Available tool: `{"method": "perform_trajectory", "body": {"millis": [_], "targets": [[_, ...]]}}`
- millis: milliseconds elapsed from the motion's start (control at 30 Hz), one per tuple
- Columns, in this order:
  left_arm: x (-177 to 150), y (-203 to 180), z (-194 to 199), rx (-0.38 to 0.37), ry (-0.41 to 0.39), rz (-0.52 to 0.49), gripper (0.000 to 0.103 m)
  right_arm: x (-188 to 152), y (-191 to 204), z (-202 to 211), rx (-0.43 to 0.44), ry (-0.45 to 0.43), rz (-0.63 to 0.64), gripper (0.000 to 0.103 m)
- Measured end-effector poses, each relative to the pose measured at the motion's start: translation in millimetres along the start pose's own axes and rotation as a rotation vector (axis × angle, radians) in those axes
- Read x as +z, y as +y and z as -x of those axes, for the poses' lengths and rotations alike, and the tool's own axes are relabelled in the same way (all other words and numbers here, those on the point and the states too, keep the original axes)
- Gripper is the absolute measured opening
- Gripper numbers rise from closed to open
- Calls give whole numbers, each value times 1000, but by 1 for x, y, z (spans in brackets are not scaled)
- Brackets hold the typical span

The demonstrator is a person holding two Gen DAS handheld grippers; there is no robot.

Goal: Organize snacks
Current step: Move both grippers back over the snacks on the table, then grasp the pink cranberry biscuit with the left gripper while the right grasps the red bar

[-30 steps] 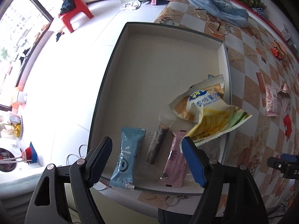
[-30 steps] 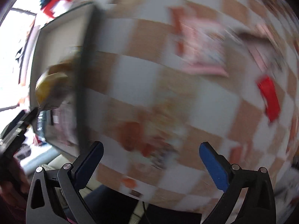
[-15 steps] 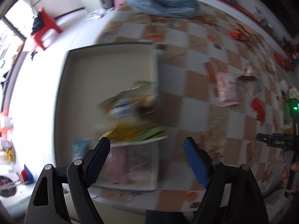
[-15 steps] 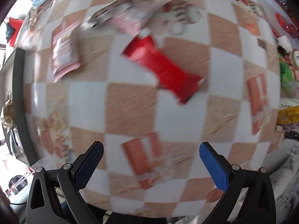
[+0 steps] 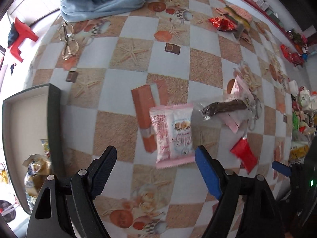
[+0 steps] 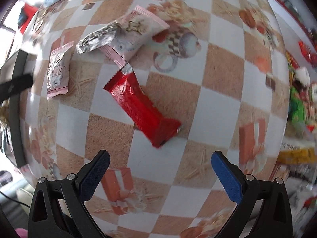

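Observation:
My left gripper [image 5: 155,158] stands open above the checked tablecloth, nothing between its fingers. A pink cracker packet [image 5: 174,134] lies flat just beyond its fingertips. Further right lie a dark snack stick in clear wrap [image 5: 221,107], a larger pink packet [image 5: 237,91] and a red packet [image 5: 244,154]. The dark-rimmed box [image 5: 53,119] is at the left, with a yellow bag [image 5: 35,170] inside. My right gripper [image 6: 160,158] is open over the red packet [image 6: 140,109], which lies slanted just beyond its fingertips. The pink cracker packet [image 6: 58,71] and the box rim [image 6: 16,119] show at the left of that view.
A blue cloth [image 5: 103,0] and a pair of glasses [image 5: 68,39] lie at the table's far left. A crumpled red wrapper [image 5: 221,22] and more snacks [image 5: 301,109] crowd the far and right edges. A red stool [image 5: 19,37] stands on the floor beyond.
The left gripper has swept right, from over the box to over the loose packets on the tablecloth. The right gripper has also moved right and now hangs over the red packet. Both stay open.

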State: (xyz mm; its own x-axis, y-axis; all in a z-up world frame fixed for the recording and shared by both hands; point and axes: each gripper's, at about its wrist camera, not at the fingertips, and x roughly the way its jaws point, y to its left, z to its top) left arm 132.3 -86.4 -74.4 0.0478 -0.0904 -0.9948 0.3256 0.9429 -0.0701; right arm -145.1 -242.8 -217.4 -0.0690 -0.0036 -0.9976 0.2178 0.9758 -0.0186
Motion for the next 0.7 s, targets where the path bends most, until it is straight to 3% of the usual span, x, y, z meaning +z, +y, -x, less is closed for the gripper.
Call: {"method": "perform_trajectory", "body": {"millis": [300,600,667,700], "targets": [[16,-18,-33,66,49,-23,84,53,27,-15,17,-23,110,103],[20,-30,-53,80,102,-63,84,111,57,-37,5,2,184,103],[22,-33,-54,81,101,-68,82,116,60,-41,-6,7,186,99],[22,-34,-53,79,94,-73,75,117,64,-40,-6,6,184,97]]}}
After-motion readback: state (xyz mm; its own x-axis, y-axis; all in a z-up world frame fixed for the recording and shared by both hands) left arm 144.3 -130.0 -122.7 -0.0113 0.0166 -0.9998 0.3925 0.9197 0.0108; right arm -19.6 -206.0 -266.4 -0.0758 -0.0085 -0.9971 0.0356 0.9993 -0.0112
